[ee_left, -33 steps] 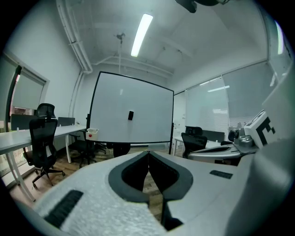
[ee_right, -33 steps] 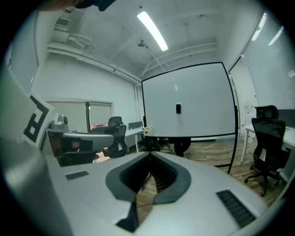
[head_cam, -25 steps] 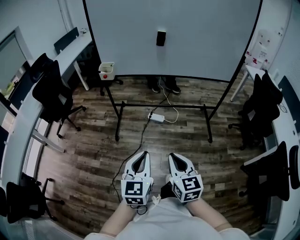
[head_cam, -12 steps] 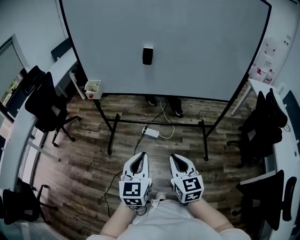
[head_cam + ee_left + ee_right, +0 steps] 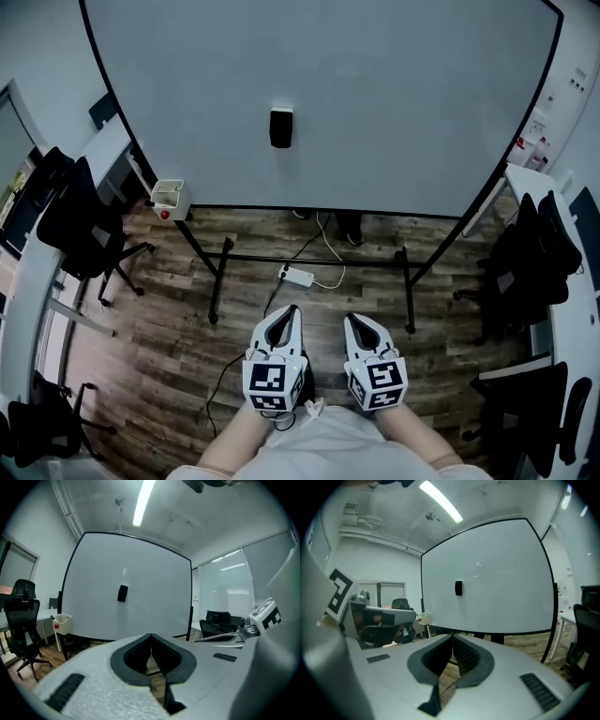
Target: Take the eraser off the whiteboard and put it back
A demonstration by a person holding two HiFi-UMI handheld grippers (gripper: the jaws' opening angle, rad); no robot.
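A black eraser (image 5: pixel 280 127) clings to the middle of the big whiteboard (image 5: pixel 394 103), well ahead of both grippers; it also shows as a small dark block, the eraser (image 5: pixel 122 593) in the left gripper view and the eraser (image 5: pixel 458 588) in the right one. My left gripper (image 5: pixel 290 311) is held low in front of the person, its jaws shut with nothing between them. Beside it my right gripper (image 5: pixel 352 321) is also shut and empty. Both point toward the board on its wheeled stand.
A small white tray (image 5: pixel 167 197) with a red dot hangs at the board's lower left corner. A power strip (image 5: pixel 295 276) and cables lie on the wood floor under the stand. Black office chairs (image 5: pixel 70 214) and desks line the left and right sides.
The board and eraser have grown larger and slid lower in the head view: the person has come closer with both grippers. Both grippers stay shut side by side.
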